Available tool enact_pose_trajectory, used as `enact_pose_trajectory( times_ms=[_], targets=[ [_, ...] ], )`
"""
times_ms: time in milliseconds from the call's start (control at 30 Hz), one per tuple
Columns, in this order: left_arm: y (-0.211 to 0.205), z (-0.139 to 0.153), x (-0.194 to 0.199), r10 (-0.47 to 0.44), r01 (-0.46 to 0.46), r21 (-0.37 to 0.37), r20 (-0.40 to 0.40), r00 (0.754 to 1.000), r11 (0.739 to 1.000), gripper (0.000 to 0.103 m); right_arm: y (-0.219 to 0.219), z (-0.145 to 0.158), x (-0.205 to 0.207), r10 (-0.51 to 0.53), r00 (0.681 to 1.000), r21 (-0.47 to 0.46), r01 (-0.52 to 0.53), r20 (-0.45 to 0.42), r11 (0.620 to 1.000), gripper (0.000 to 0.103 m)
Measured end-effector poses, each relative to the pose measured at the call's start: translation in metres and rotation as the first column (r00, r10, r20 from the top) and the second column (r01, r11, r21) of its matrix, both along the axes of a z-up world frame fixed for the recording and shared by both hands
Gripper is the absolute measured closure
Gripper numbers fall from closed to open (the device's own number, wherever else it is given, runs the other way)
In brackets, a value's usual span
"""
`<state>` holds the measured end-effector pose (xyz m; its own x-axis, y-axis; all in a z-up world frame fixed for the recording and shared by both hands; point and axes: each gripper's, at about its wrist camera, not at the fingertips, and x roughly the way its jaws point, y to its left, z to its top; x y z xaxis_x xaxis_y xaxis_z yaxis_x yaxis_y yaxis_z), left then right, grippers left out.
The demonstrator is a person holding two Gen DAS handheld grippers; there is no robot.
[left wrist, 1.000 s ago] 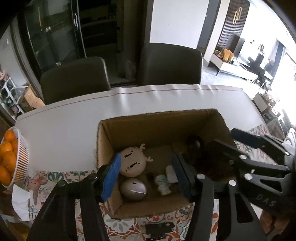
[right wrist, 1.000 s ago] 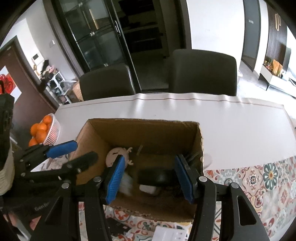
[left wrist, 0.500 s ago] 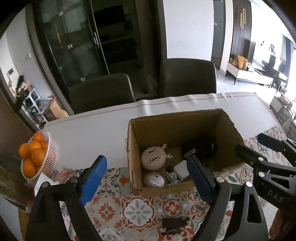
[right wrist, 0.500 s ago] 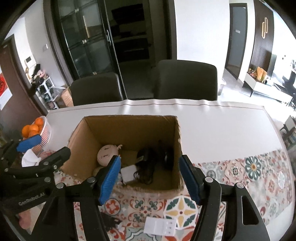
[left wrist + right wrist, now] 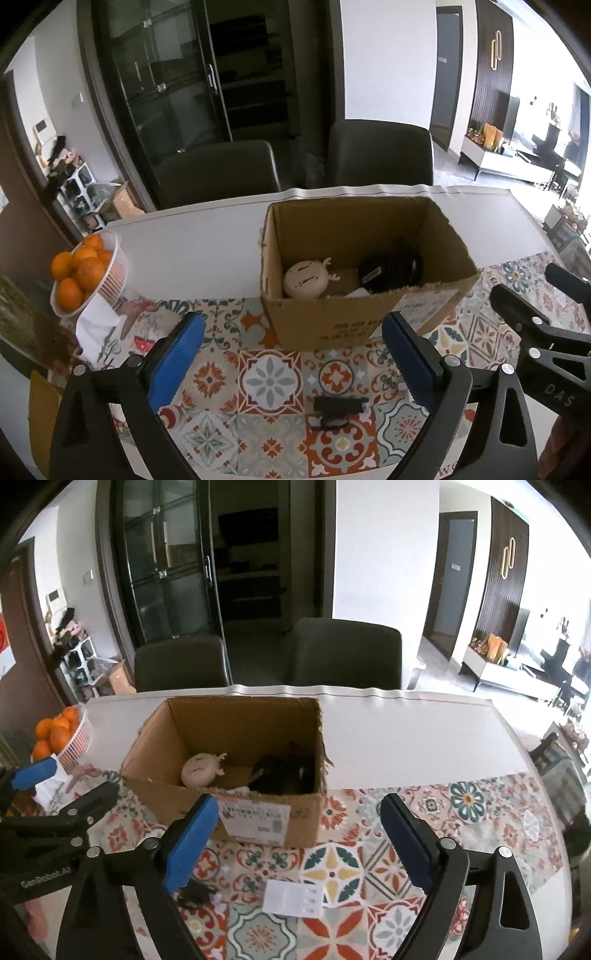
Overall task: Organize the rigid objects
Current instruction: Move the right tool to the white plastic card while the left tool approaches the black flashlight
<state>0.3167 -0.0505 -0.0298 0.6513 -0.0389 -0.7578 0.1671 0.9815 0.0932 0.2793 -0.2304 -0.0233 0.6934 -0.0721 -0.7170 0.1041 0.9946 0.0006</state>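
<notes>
Cardboard box sits on the bench, farther off since I pulled both claws out; left claw and right claw are opening, empty, over a black clip and white card.

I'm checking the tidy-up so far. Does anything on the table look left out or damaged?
Two things lie loose on the patterned cloth in front of the cardboard box: a small black object and a flat white piece, while other items sit inside. The box's top edges look ragged. Nothing looks spilled.
</notes>
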Motion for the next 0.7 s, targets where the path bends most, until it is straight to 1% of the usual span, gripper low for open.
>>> enact_pose_trajectory(
  times_ms=[133,300,533,700],
  targets=[
    [0.002,-0.01,-0.01,0.013,-0.013,0.007,-0.013,1.0,1.0,0.004,-0.001,-0.007,-0.008,-0.004,1.0,0.011,0.004,-0.007,1.0,0.011],
    [0.003,-0.027,-0.02,0.026,-0.025,0.014,-0.04,0.999,1.0,0.004,-0.002,-0.026,-0.018,0.004,1.0,0.035,-0.003,-0.019,0.999,0.011],
    [0.005,-0.055,-0.031,0.044,-0.044,0.0,-0.097,0.994,0.999,0.004,0.0,-0.05,-0.027,0.026,0.998,0.048,-0.023,-0.057,0.999,0.011],
    [0.009,-0.071,-0.039,0.061,-0.062,0.0,-0.108,0.992,0.998,0.004,0.002,-0.068,-0.032,0.043,0.996,0.054,-0.038,-0.08,0.998,0.011]
  ],
)
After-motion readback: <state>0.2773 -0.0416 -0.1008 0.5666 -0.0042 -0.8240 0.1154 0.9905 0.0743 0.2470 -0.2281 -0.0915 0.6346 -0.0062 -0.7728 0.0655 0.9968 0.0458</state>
